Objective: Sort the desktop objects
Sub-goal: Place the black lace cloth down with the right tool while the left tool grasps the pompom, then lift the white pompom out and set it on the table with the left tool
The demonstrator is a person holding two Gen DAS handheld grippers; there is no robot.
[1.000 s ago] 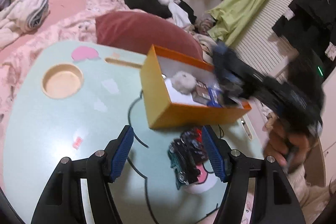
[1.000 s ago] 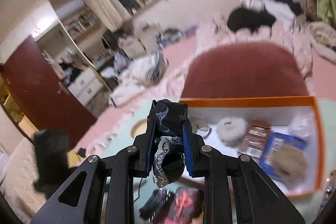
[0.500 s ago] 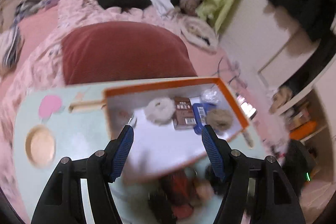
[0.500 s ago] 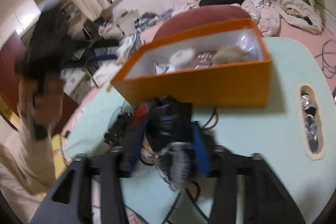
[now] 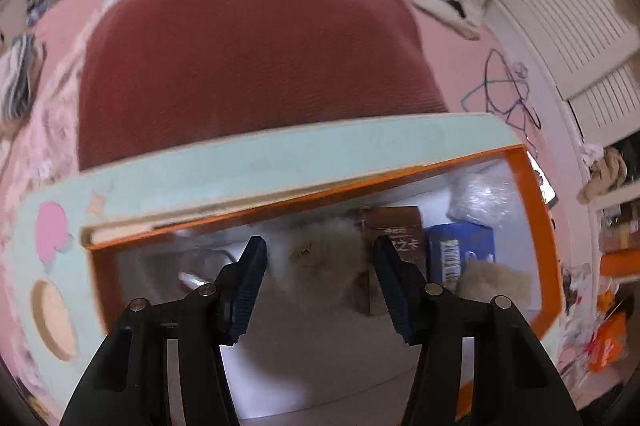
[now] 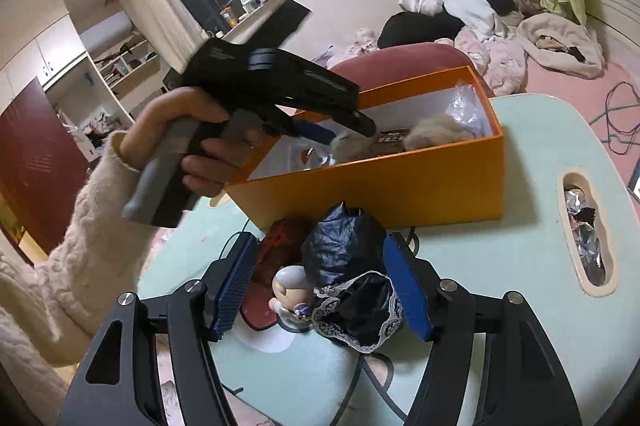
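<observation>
An orange box (image 5: 532, 194) (image 6: 400, 186) stands on the pale green table (image 6: 500, 266). It holds a beige fluffy puff (image 5: 324, 258), a brown packet (image 5: 394, 226), a blue packet (image 5: 460, 250) and a clear plastic wrap (image 5: 480, 194). My left gripper (image 5: 320, 286) is open, its tips over the box above the puff; it also shows in the right wrist view (image 6: 344, 130). My right gripper (image 6: 320, 282) is open, low over the table, straddling a black lace-trimmed pouch (image 6: 352, 286) that lies beside a small white figurine (image 6: 290, 290) and a red item (image 6: 276, 246).
A dark red cushion (image 5: 248, 58) lies behind the table. The table has a round cup recess (image 5: 54, 318) at left and an oval slot (image 6: 586, 234) holding foil wrappers at right. A black cable (image 6: 236, 238) runs across the table. Clothes lie on the pink bed.
My right gripper opened and the black lace pouch now lies on the table between its fingers. My left gripper moved forward from the table front to over the open box.
</observation>
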